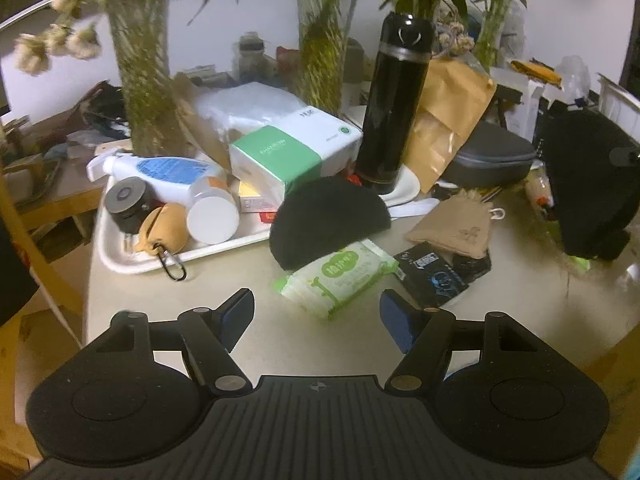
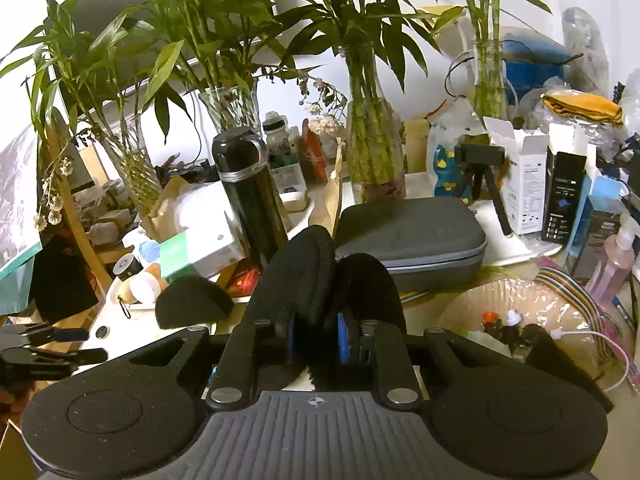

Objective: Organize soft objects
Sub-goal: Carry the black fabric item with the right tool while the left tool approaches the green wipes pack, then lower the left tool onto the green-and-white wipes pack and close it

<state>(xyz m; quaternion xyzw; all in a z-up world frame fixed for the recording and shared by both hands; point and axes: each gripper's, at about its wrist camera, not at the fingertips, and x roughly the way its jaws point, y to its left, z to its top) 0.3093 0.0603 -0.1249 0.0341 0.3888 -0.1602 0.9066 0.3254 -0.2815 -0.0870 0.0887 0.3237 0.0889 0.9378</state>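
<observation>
Clutter covers the pale tabletop [image 1: 240,276]. The left gripper [image 1: 316,316] hangs over bare table with its jaws standing wide apart and nothing between the blue pads [image 1: 394,320]. Just ahead of it lies a green-and-white wet-wipes pack [image 1: 340,276], and a black half-round foam pad [image 1: 328,220] rests partly on the pack's far end and against the rim of a white tray [image 1: 120,256]. The tray holds a tissue box [image 1: 288,156], a spray bottle [image 1: 160,170] and a tan pouch with a carabiner [image 1: 164,228]. A black flask [image 1: 394,108] stands upright behind the foam pad. The right gripper [image 2: 316,340] is closed on a second black foam pad [image 2: 320,276], folded double and pinched between its pads, raised above the table in front of a grey zip case [image 2: 412,236].
</observation>
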